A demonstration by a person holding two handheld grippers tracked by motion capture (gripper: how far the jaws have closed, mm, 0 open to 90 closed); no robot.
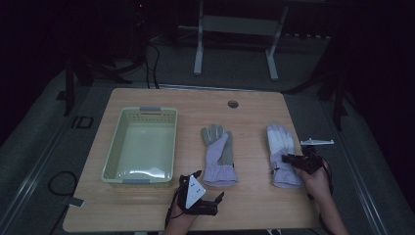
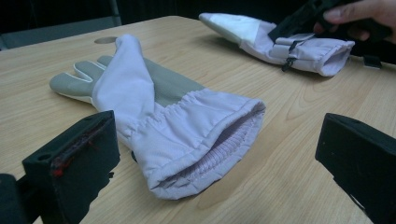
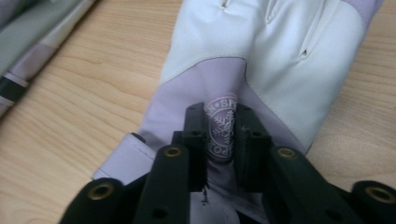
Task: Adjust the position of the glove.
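Gloves, lilac: the right gripper (image 3: 219, 135) pinches the right glove (image 1: 283, 152) (snowflake badge between jaws); left gripper (image 1: 201, 196) jaws spread near the left glove (image 1: 219, 155). Wooden desk (image 1: 254, 112), dark room.

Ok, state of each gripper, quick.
Left gripper: open, holding nothing, aimed at the cuff of the middle glove.
Right gripper: shut on the right-hand glove, pinching its fabric at the round snowflake logo.
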